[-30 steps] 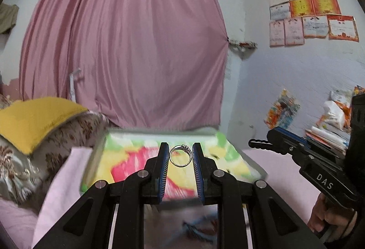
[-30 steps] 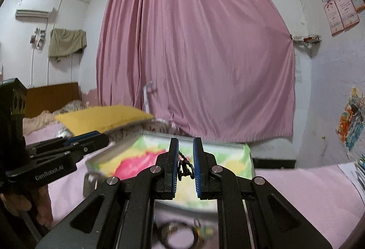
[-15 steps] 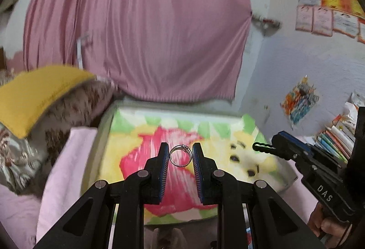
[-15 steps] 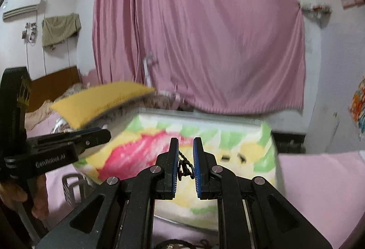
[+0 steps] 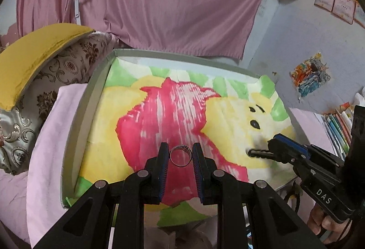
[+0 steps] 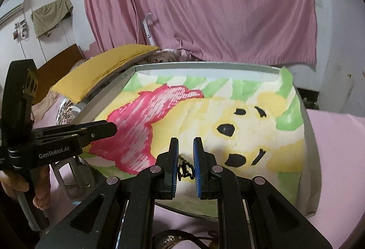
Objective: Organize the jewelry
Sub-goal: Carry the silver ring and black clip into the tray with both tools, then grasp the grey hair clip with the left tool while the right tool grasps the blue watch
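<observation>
My left gripper (image 5: 180,151) is shut on a silver ring (image 5: 180,155), which stands upright between the blue pads above the tray. In the right wrist view my right gripper (image 6: 185,147) is shut on a dark chain (image 6: 186,170) that hangs between its fingers. Both grippers hover over a grey-rimmed tray (image 5: 91,98) lined with a bear-print cloth (image 5: 171,116) in red, yellow and green. The right gripper (image 5: 257,153) shows at the right of the left wrist view, the left gripper (image 6: 111,129) at the left of the right wrist view. More jewelry (image 6: 173,237) lies below the right gripper, mostly hidden.
A yellow cushion (image 5: 34,55) on a patterned pillow (image 5: 57,75) lies left of the tray. A pink sheet (image 6: 337,157) covers the bed around it. A pink curtain (image 5: 148,3) hangs behind. Books (image 5: 337,126) are stacked at the right wall.
Both grippers have tipped downward and moved forward over the tray, so the bear-print cloth now fills the view. The ring and the chain stay gripped.
</observation>
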`<action>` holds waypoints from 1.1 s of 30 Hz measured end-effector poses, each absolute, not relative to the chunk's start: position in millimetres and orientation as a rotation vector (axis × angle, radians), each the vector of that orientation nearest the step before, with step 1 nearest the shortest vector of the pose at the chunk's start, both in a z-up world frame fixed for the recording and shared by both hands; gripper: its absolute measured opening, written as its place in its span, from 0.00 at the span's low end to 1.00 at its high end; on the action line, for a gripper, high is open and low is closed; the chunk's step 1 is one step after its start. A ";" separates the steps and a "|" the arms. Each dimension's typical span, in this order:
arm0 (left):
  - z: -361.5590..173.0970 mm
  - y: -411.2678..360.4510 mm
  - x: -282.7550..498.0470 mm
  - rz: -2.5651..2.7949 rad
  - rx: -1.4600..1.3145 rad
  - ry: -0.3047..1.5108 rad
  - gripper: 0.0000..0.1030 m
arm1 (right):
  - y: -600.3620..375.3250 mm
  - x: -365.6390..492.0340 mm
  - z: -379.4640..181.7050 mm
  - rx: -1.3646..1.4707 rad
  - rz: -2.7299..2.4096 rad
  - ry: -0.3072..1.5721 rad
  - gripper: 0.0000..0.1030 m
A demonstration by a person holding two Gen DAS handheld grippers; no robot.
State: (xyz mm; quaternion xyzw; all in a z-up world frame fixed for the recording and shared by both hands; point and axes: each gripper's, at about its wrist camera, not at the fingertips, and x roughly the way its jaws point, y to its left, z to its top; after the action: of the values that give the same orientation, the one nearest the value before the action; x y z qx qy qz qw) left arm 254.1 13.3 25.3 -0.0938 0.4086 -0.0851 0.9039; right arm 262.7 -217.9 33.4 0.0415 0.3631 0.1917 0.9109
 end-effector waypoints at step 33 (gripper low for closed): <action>56.2 27.8 118.0 -0.110 -0.159 0.466 0.99 | -240.6 110.8 87.6 -0.003 0.283 0.292 0.98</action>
State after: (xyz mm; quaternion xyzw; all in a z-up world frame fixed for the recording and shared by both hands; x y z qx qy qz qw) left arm 118.0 27.8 56.1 -0.0788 0.2304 -0.0543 0.9684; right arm 110.8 -240.6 87.6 -0.0015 0.1448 0.1405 0.9794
